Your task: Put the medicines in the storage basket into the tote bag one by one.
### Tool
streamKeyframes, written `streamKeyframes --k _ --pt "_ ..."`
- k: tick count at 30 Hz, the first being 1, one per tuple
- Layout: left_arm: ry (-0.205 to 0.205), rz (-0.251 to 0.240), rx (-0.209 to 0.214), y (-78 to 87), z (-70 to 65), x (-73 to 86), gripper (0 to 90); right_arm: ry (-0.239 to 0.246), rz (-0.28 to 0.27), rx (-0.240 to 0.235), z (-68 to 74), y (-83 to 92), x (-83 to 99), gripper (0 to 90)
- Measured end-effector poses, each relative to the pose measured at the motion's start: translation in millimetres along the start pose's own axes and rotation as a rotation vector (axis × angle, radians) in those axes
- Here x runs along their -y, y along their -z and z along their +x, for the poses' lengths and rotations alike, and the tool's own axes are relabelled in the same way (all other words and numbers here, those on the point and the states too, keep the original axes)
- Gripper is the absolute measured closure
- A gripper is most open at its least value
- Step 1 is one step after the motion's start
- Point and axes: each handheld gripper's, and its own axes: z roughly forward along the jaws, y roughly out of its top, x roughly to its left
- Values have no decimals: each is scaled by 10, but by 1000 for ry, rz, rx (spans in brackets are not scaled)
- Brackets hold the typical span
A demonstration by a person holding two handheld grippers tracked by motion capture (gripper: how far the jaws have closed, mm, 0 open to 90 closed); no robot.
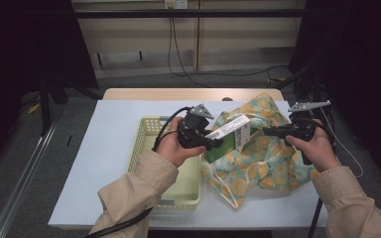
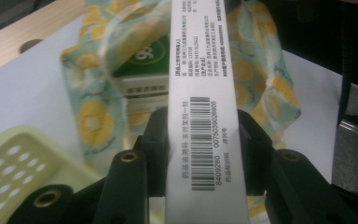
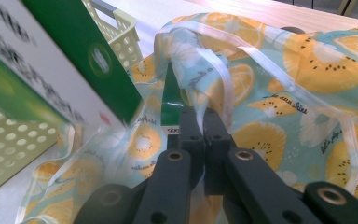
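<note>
Left gripper (image 2: 200, 140) clamping a flat green-and-white cardboard medicine box (image 2: 200, 93); right gripper (image 3: 204, 119) pinching the glossy orange-slice-print plastic bag (image 3: 284, 93), perforated pale-yellow plastic basket (image 1: 146, 134) at the table's (image 1: 114, 119) front edge

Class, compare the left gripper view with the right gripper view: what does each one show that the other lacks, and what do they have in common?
Left gripper view alone: the left gripper clamped on the white face of a green-and-white box, its barcode readable, and a second green box inside the bag.

Right gripper view alone: the right gripper pinching the bag's rim, its jaws together on the fabric, with small script printed on the cloth.

Both: the fruit-print bag, the pale yellow perforated basket, the held box and the white table top.
</note>
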Motion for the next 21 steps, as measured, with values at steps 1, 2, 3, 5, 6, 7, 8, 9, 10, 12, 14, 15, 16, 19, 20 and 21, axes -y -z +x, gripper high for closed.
streamKeyframes --k 1,2,3,5,6,7,8,9,10,12,14,15,16,19,20,21 --pt "-5 10 6 -51 -15 -13 626 -1 -1 1 -1 7 -5 895" --pt "-8 19 8 -103 -25 -23 626 1 -3 0 -2 12 -9 896" --pt "-10 30 5 -155 -29 -28 626 1 -4 1 0 19 -14 896" --pt "-3 40 12 -254 -21 -32 626 2 -8 -2 1 33 -23 895" --pt "-2 45 18 -298 -14 -29 626 6 -7 -1 1 40 -28 895" --pt "-3 55 20 -335 -15 -30 626 2 -10 0 4 48 -32 895" --pt "-1 56 22 -370 -16 -28 626 1 -12 1 3 56 -36 896" --pt "3 63 24 -399 -17 -29 626 1 -13 2 2 65 -40 896" --pt "6 70 24 -427 -16 -29 626 3 -16 1 -1 72 -44 896" --pt "10 80 21 -481 -9 -27 626 4 -19 2 -6 83 -50 896" --pt "11 83 29 -532 0 -25 626 2 -20 4 -6 95 -56 896" --pt "11 90 25 -558 -4 -30 626 2 -21 5 -4 101 -61 896" --pt "9 94 24 -586 -6 -34 625 2 -23 4 -3 106 -66 895" --pt "1 115 17 -672 -15 -53 625 7 -24 4 1 112 -81 895" --pt "0 119 10 -704 -13 -58 625 5 -22 5 4 114 -85 896" --pt "4 121 7 -733 -8 -61 625 8 -24 6 5 115 -88 896"
